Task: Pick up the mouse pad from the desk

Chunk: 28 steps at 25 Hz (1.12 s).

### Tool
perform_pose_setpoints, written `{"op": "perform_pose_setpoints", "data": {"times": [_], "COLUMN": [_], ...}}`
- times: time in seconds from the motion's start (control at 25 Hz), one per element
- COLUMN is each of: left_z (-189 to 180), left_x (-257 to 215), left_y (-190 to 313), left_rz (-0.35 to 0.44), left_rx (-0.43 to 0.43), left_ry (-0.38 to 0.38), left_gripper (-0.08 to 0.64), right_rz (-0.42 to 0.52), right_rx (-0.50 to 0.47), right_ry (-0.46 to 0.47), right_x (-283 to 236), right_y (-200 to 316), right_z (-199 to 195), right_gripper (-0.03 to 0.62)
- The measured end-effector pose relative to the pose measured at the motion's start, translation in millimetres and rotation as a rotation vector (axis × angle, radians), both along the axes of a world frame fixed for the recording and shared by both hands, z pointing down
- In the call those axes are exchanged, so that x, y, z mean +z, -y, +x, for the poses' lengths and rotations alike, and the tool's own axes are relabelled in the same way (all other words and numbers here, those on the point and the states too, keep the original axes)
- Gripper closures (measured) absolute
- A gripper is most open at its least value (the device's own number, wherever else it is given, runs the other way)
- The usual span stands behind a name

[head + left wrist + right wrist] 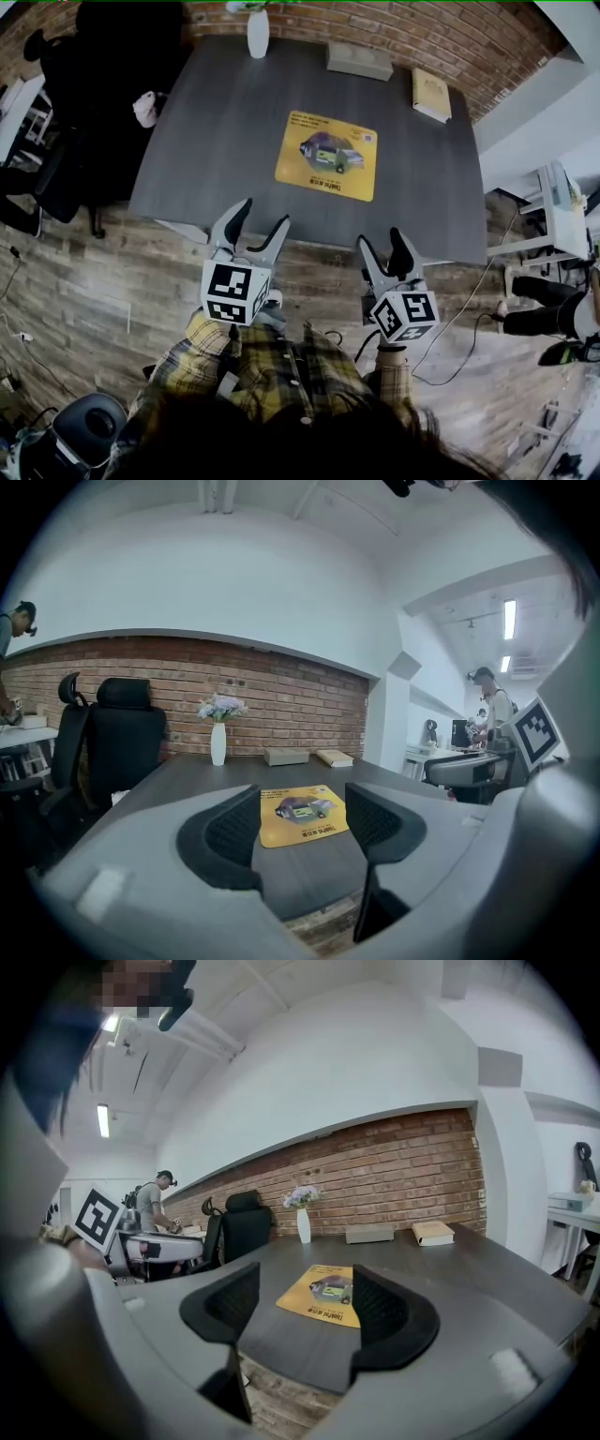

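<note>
The yellow mouse pad (pixel 327 155) lies flat on the dark grey desk (pixel 216 141), right of its middle, with a printed picture on it. Both grippers hover at the desk's near edge, short of the pad. My left gripper (pixel 260 217) is open and empty; in the left gripper view the mouse pad (pixel 302 815) shows far ahead between its jaws. My right gripper (pixel 382 239) is open with nothing between its fingers, and the mouse pad (pixel 323 1306) lies ahead of it on the desk (pixel 487 1288).
A white vase (pixel 258 33) with flowers, a grey box (pixel 360 60) and a book (pixel 431 94) stand along the desk's far edge by the brick wall. A black office chair (pixel 89 103) is at the desk's left. A white desk (pixel 553 211) stands to the right.
</note>
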<state>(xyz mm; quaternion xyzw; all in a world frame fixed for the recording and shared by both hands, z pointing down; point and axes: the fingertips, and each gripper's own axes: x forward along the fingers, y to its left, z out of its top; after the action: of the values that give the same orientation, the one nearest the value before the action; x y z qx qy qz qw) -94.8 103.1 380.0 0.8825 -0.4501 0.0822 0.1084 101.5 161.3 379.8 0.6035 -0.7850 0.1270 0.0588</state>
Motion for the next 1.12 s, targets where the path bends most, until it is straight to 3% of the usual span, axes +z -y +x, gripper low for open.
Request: {"op": "perform_pose_setpoints", "data": {"times": [0.56,1.12], "left_z": [-9.8,3.8], "left_x": [27.7,31.1], "left_y": [41.4,92.4], "left_rz": [-0.073,-0.069], "left_rx": [0.049,0.024], "left_ry": [-0.011,-0.003], "left_gripper": [0.282,0.281], "right_rz": [-0.085,-0.086], "right_rx": [0.066,0.029], "right_ry": [-0.009,-0.001], "right_x": [15.3,23.2], "right_y": [29.5,92.5], "right_z": [-8.2,4.7], "right_gripper": [0.273,0.268]}}
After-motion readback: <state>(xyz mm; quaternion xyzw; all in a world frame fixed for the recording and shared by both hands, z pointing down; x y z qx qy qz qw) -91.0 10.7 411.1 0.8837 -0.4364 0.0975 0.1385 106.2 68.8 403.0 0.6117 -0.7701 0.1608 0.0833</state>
